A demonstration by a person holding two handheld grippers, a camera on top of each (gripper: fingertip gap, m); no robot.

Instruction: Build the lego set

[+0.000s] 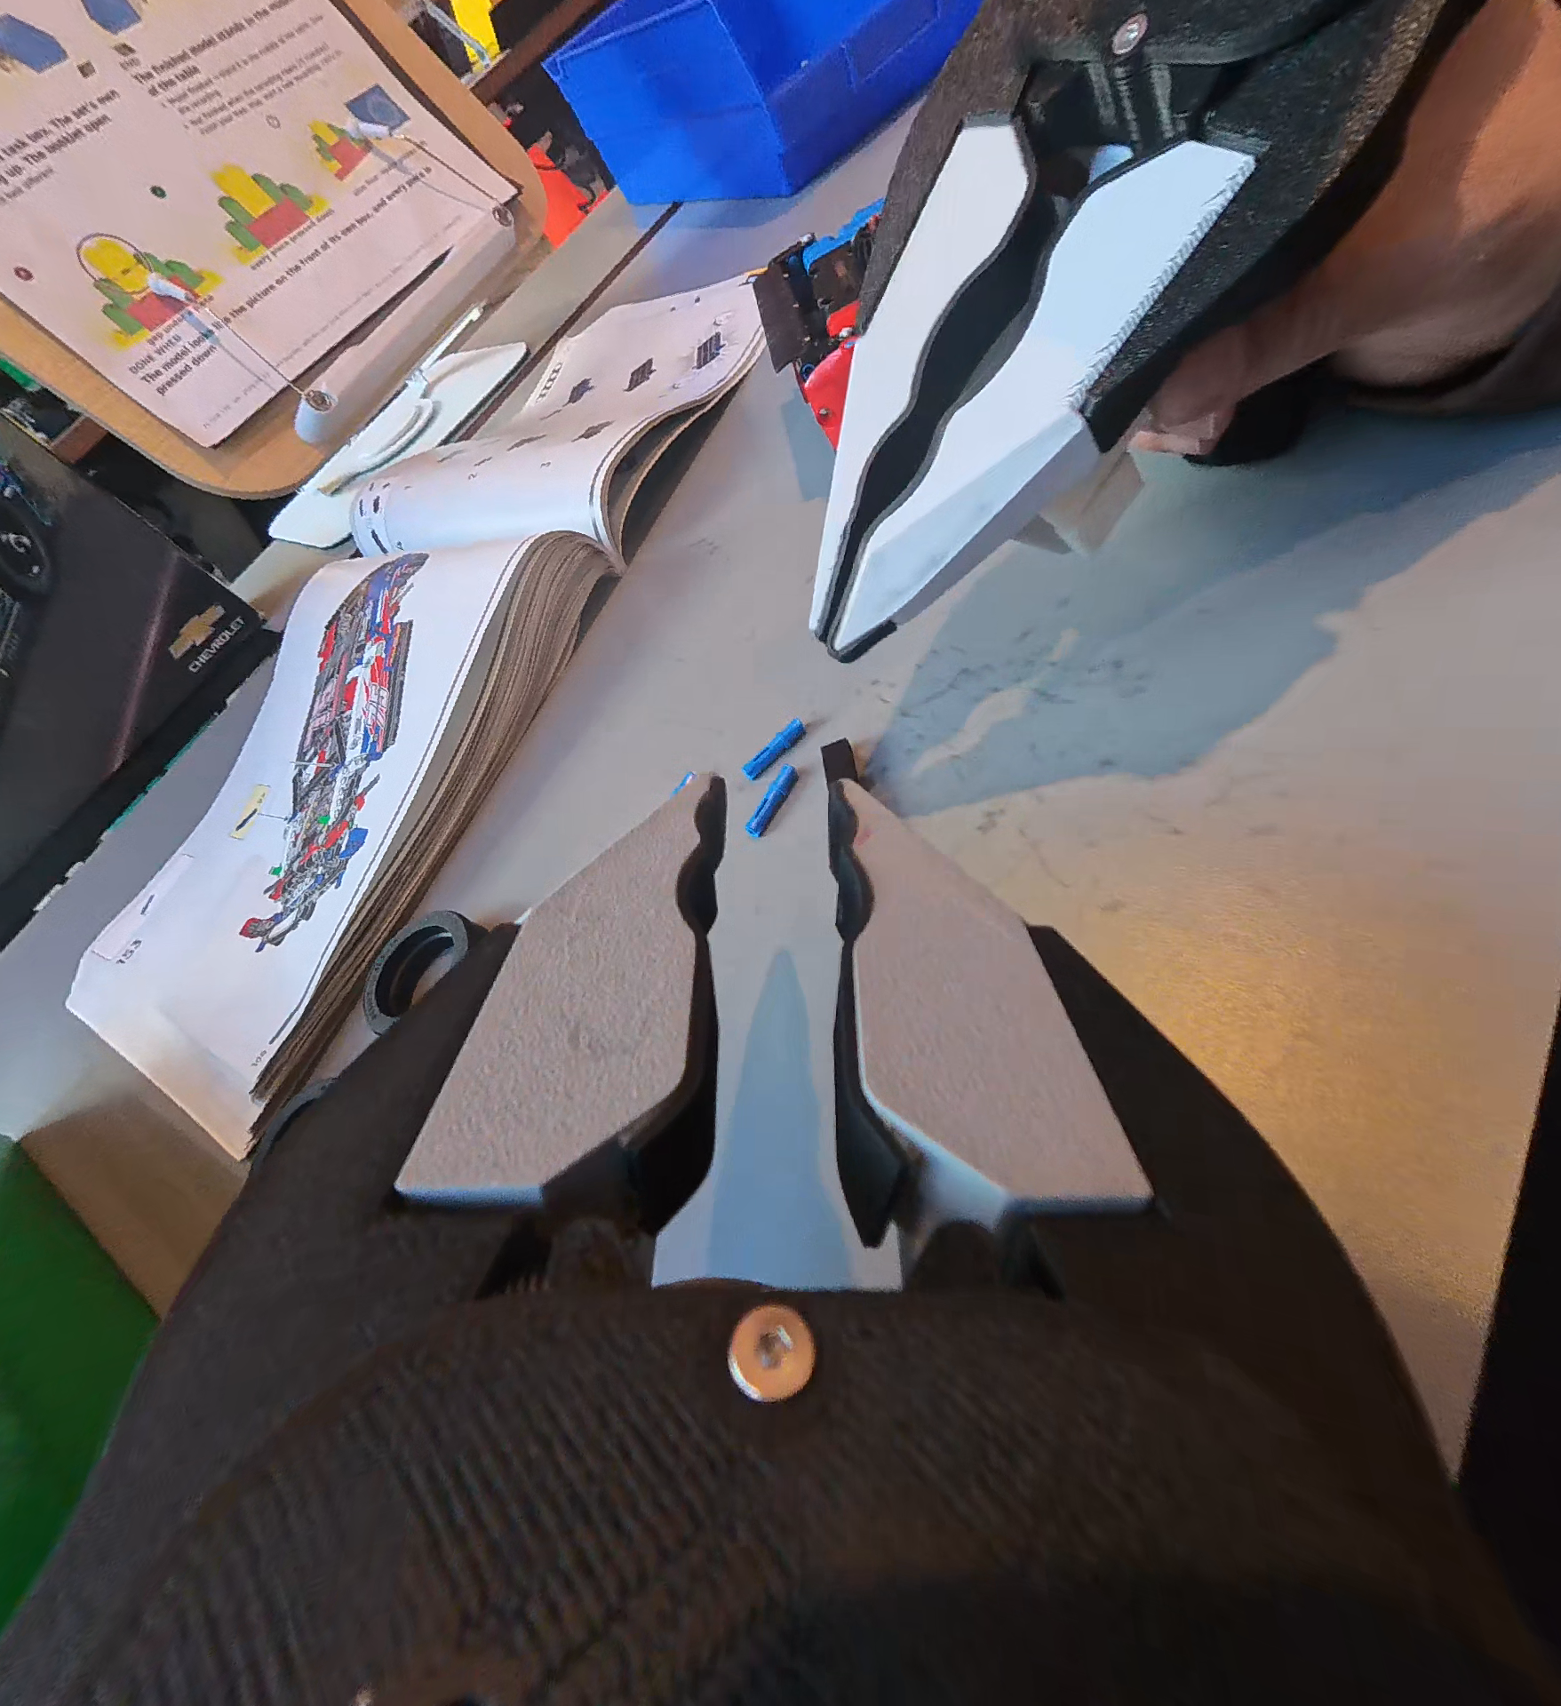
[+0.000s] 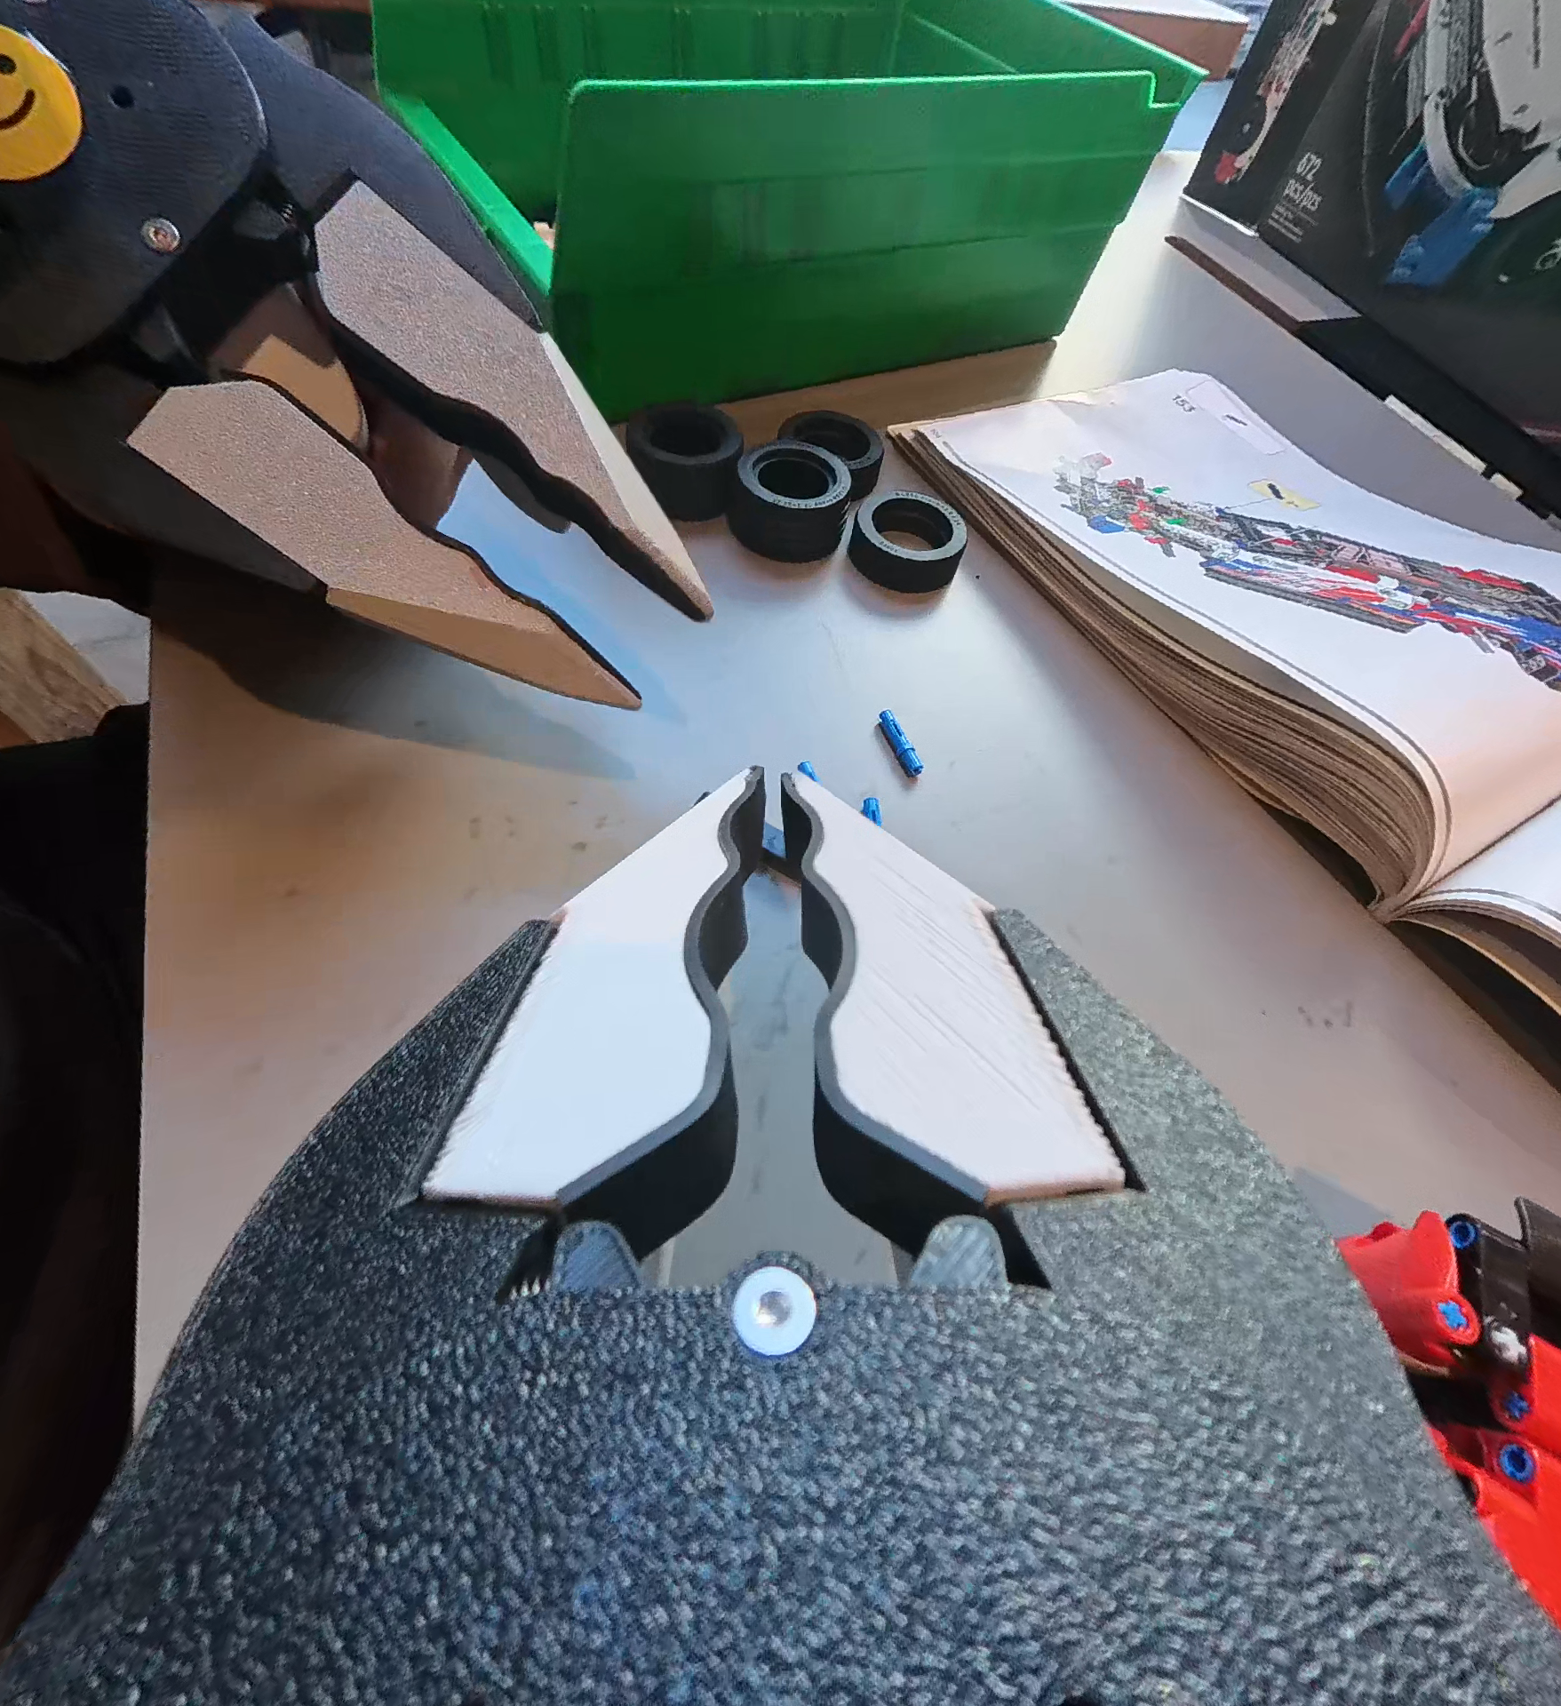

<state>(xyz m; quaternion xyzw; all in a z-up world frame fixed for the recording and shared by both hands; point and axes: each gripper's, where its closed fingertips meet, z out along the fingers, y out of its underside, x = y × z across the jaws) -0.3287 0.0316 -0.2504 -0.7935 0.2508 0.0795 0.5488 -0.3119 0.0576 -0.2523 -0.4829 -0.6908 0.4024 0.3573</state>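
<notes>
On table [image 2: 315, 923], blue pins [image 1: 773, 774] lie just ahead of my parted, empty left gripper [image 1: 776, 785]; right gripper [image 2: 772, 775] nearly closed, grasp indeterminate.

Blue pins [image 1: 772, 774], black tyres [image 2: 793, 498], perhaps matte.

Printed lines of writing on the illustrated sheet [image 1: 204, 185] fixed to a wooden board [image 1: 241, 466]; page numbers in the open booklet [image 2: 1312, 572]; brand emblem and piece count on the dark set box [image 2: 1293, 185]; raised lettering around black tyres [image 2: 795, 498]; yellow smiley sticker [image 2: 1, 97] on the left gripper [image 2: 670, 655].
</notes>
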